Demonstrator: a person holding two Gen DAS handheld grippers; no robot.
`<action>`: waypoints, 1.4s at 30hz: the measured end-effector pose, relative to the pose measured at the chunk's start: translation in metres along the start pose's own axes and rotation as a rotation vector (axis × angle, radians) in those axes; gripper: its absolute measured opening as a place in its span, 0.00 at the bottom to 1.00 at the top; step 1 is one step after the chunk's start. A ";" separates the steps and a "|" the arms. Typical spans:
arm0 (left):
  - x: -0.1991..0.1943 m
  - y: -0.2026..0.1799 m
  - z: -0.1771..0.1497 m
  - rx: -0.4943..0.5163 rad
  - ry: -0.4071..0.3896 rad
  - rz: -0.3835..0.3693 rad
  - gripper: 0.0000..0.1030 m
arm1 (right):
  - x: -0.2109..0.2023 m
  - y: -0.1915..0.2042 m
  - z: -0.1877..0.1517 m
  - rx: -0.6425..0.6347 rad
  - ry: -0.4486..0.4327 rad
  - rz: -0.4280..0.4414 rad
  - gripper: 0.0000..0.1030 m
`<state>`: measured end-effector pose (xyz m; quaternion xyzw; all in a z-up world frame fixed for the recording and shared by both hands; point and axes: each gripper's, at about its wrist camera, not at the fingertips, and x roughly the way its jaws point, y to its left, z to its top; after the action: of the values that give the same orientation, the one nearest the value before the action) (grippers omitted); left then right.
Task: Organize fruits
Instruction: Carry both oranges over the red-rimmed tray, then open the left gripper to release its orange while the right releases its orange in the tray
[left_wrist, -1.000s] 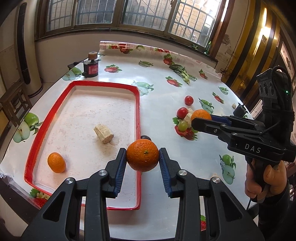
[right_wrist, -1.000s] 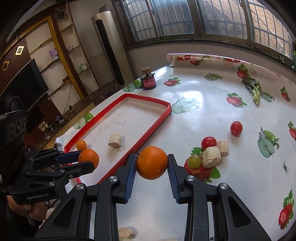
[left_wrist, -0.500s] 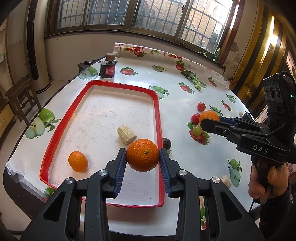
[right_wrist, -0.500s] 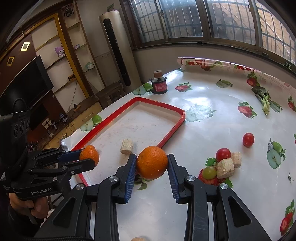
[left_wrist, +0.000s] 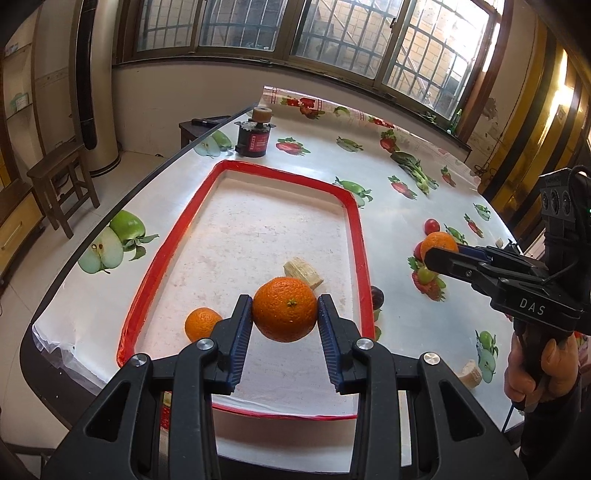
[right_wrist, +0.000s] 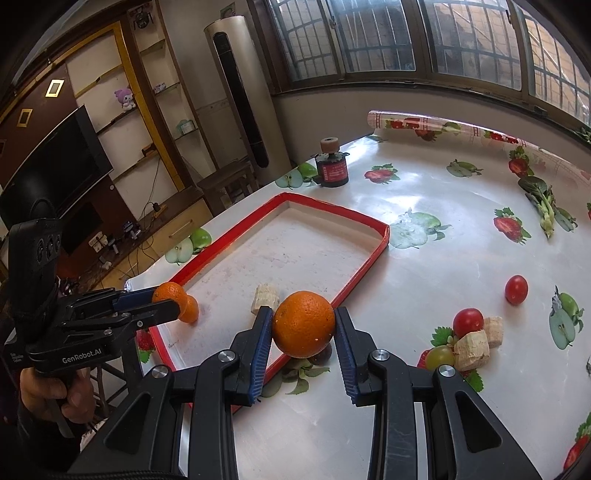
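1. The round orange mandarin (left_wrist: 285, 309) is clamped between the blue ribbed pads of the left hand-held gripper (left_wrist: 285, 315) and hangs above the near part of the red-rimmed rectangular tray (left_wrist: 356, 221), just in front of a pale cut banana chunk (left_wrist: 303, 272) lying inside it.
2. A second round orange mandarin (right_wrist: 303, 325) is clamped in the right hand-held gripper (right_wrist: 303, 332); it hangs over the tray's right rim, not yet fully inside, with a dark plum-like fruit (right_wrist: 320, 355) on the desk below it.
3. A smaller loose orange mandarin (left_wrist: 201, 324) already rests in the tray's near-left corner, close beside the left hand-held gripper's pad.
4. Outside the tray, on the fruit-print plastic desk (right_wrist: 424, 280), wait 2 red cherry tomatoes (right_wrist: 468, 322), a green grape (right_wrist: 439, 357) and more pale chunks (right_wrist: 472, 344), so the sorting looks to be at an early stage.
5. Risks, as I judge them: letting go from this height could make the round fruit roll, knock the loose mandarin or the chunk, or bounce over the low rim. The right one, released now, could strike the rim and drop outside. The 2 hand-held grippers are near each other and could collide if both come in over the same end of the tray.
6. Against the frame 1 second back: both grips are unchanged, but both hand-held grippers have travelled toward the tray. The left fruit was then over the tray's right rim and is now over its floor; the right fruit was over bare desk short of the tray.
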<state>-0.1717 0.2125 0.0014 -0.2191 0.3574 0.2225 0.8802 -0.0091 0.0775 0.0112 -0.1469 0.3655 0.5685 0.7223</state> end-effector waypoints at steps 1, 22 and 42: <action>0.001 0.001 0.001 -0.001 0.000 0.001 0.32 | 0.002 0.000 0.001 0.000 0.001 0.001 0.33; 0.030 0.026 0.031 -0.006 0.021 0.043 0.32 | 0.064 0.008 0.034 -0.015 0.060 0.037 0.33; 0.086 0.041 0.040 -0.035 0.134 0.101 0.32 | 0.143 0.004 0.045 -0.048 0.192 0.009 0.33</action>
<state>-0.1172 0.2871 -0.0443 -0.2305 0.4223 0.2574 0.8380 0.0155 0.2087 -0.0563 -0.2163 0.4200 0.5635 0.6777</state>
